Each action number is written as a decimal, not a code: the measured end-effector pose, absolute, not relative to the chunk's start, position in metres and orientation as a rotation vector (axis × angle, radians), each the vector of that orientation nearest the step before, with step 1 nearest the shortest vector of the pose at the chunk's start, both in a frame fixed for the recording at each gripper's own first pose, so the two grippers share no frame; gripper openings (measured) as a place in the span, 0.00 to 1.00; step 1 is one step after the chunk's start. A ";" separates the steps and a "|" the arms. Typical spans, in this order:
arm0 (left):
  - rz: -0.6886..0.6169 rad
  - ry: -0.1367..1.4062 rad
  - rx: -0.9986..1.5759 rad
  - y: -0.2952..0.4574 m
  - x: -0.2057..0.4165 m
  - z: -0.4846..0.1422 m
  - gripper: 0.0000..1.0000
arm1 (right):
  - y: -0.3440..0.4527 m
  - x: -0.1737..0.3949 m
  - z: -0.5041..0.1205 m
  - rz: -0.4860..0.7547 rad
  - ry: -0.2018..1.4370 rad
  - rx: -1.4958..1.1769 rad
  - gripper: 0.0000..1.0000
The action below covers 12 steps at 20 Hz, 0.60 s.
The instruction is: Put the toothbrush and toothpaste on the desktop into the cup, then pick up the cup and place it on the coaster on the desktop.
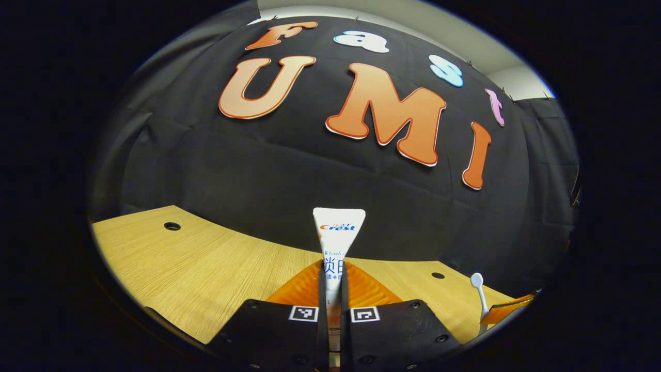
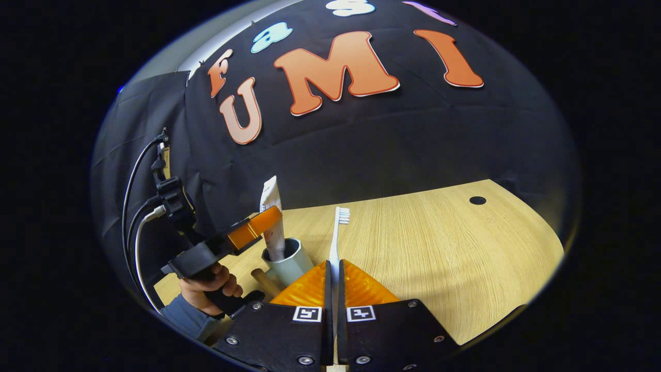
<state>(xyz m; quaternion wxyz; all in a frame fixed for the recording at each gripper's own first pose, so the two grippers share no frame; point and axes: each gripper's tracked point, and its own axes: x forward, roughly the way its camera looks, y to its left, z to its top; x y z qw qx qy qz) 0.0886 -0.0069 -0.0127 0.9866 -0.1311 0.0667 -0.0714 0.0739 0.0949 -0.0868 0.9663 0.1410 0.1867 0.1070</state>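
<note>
Wooden desktop (image 2: 423, 248), left hand-held gripper (image 1: 333, 289) clamping toothpaste (image 1: 338, 230), right hand-held gripper (image 2: 333, 289) pinching toothbrush (image 2: 338, 227), cup (image 2: 286, 261) beside it.

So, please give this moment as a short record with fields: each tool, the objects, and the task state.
left tool: shut on the toothpaste, tube upright
right tool: shut on the toothbrush, bristles away from the camera
toothpaste position: lower end inside the cup, as seen in the right gripper view
cup: standing on the desk
person: a hand holds the left tool
task state: toothpaste going into the cup; toothbrush not yet in
</note>
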 end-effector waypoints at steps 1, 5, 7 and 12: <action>-0.145 0.147 -0.258 -0.007 0.085 -0.017 0.10 | 0.096 0.075 -0.086 0.215 0.374 0.290 0.03; -0.181 0.198 -0.234 -0.015 0.072 -0.028 0.13 | 0.098 0.077 -0.086 0.212 0.370 0.297 0.03; -0.203 0.228 -0.222 -0.018 0.064 -0.035 0.16 | 0.100 0.077 -0.084 0.214 0.364 0.303 0.03; -0.209 0.265 -0.193 -0.018 0.049 -0.045 0.28 | 0.107 0.078 -0.078 0.220 0.348 0.295 0.03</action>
